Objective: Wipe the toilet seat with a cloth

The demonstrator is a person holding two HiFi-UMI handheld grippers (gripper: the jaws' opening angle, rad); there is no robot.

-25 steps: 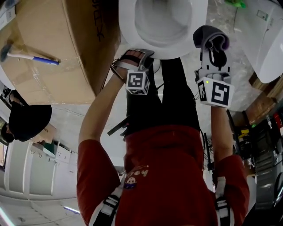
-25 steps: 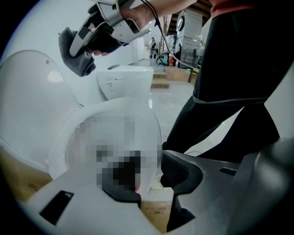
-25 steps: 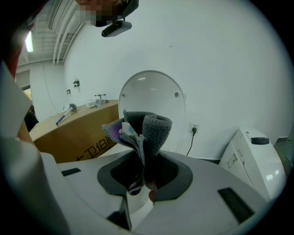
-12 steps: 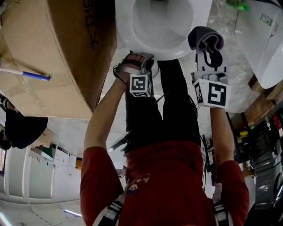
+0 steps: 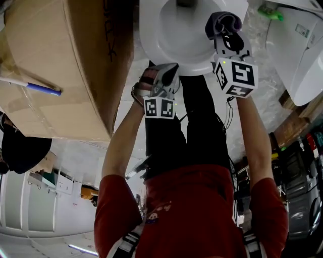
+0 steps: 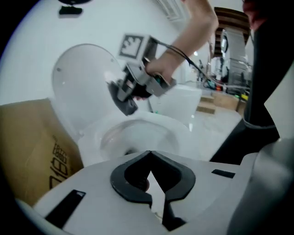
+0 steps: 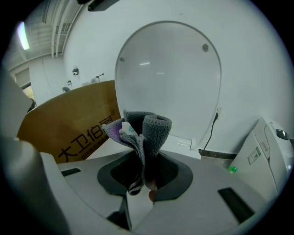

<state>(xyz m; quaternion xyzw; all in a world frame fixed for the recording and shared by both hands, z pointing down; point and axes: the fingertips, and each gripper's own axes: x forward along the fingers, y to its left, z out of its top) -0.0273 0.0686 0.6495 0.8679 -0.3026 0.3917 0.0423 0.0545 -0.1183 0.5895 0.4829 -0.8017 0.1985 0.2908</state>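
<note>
The white toilet [image 5: 151, 45] stands at the top of the head view, its lid [image 7: 170, 78] raised and its seat rim [image 6: 179, 126] bare. My right gripper [image 5: 227, 33] is shut on a bunched grey cloth [image 7: 146, 131] with a purple edge, held over the rim's right side; the cloth [image 6: 123, 100] hangs above the bowl. My left gripper [image 5: 165, 69] sits just before the front of the rim. Its jaws have just been closing and now meet with nothing between them [image 6: 149, 161].
A big cardboard box [image 5: 65, 65] stands close on the toilet's left, a blue-handled tool [image 5: 35, 86] lying on it. A second white fixture [image 5: 298, 45] is on the right, with a small green thing [image 5: 270, 12] beside it. A person in black [image 5: 20, 151] stands at far left.
The right gripper has carried the cloth in over the toilet's rim. The left gripper has rolled, shifted a little and shut its open jaws.
</note>
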